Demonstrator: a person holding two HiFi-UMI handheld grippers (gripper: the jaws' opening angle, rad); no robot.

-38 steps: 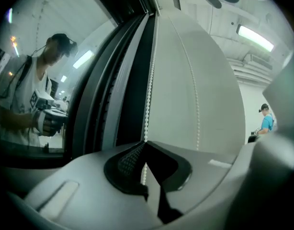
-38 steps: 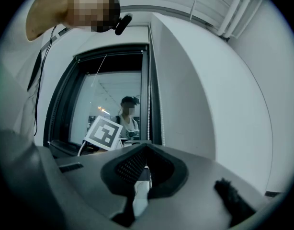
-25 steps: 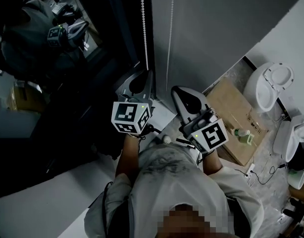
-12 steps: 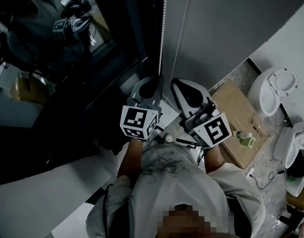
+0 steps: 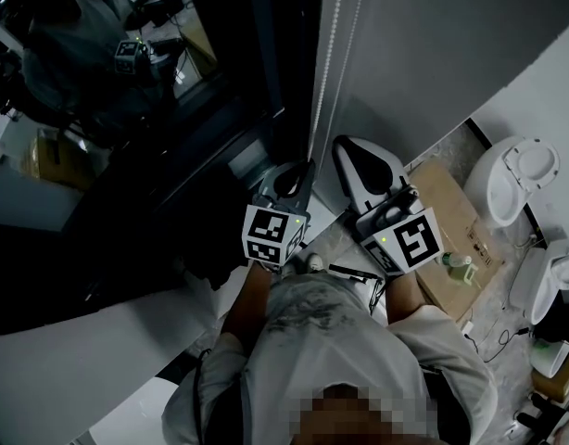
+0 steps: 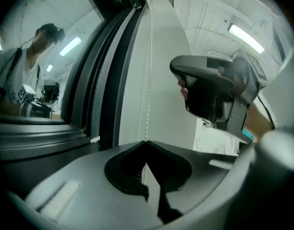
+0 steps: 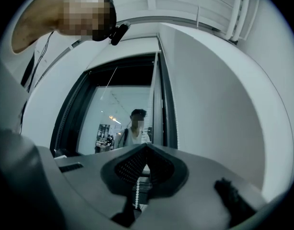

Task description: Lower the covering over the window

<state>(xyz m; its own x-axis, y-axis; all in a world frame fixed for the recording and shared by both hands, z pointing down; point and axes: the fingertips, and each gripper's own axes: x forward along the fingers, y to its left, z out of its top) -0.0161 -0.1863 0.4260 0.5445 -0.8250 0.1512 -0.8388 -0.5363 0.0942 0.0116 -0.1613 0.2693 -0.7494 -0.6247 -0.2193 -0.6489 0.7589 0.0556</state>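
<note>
A dark window (image 5: 127,109) with a black frame fills the left of the head view, with a grey wall (image 5: 433,44) to its right. Two strands of white bead chain (image 5: 329,54) hang along the frame's edge. My left gripper (image 5: 306,167) is shut on one strand, and the left gripper view shows the bead chain (image 6: 147,114) running down into the closed tips (image 6: 146,143). My right gripper (image 5: 345,145) sits slightly higher and to the right, shut on the other strand; its beads (image 7: 136,191) hang below the closed tips (image 7: 146,145). No covering shows over the glass.
A flat cardboard box (image 5: 451,239) lies on the floor at the right with a small green bottle (image 5: 461,265) on it. White ceramic fixtures (image 5: 512,174) stand further right, with cables beside them. The window glass reflects the person and the grippers.
My left gripper has come down along the window edge with its strand. The right gripper has risen a little with the other strand. Both stay shut.
</note>
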